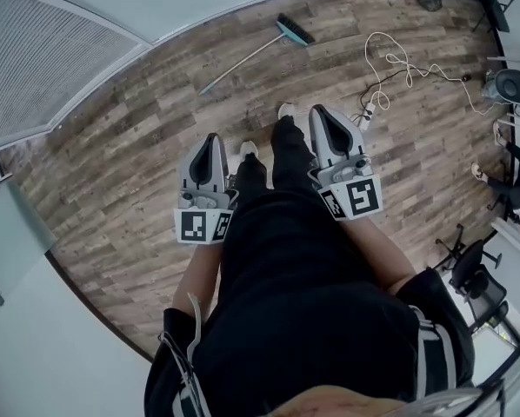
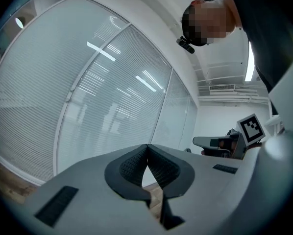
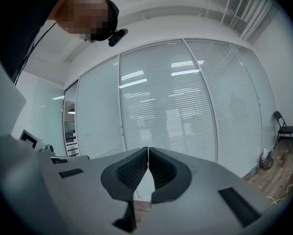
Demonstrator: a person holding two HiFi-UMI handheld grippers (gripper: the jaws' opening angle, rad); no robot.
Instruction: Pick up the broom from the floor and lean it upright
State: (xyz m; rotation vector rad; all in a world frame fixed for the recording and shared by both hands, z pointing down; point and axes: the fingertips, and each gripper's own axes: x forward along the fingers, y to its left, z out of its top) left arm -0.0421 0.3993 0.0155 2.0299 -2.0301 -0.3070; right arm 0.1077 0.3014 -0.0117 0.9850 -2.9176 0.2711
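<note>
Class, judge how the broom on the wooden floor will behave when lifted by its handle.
Probably stiff: the broom has a straight handle. Likely head-heavy: the brush head looks bulkiest. Leant upright, it may slide on the smooth floor.

Broom point(image 1: 256, 53) flat on wood floor point(image 1: 112, 172), nr wall point(image 1: 199, 3)

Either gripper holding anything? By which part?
Nothing. Left gripper and right gripper are both shut and empty; the broom lies on the floor, untouched.
</note>
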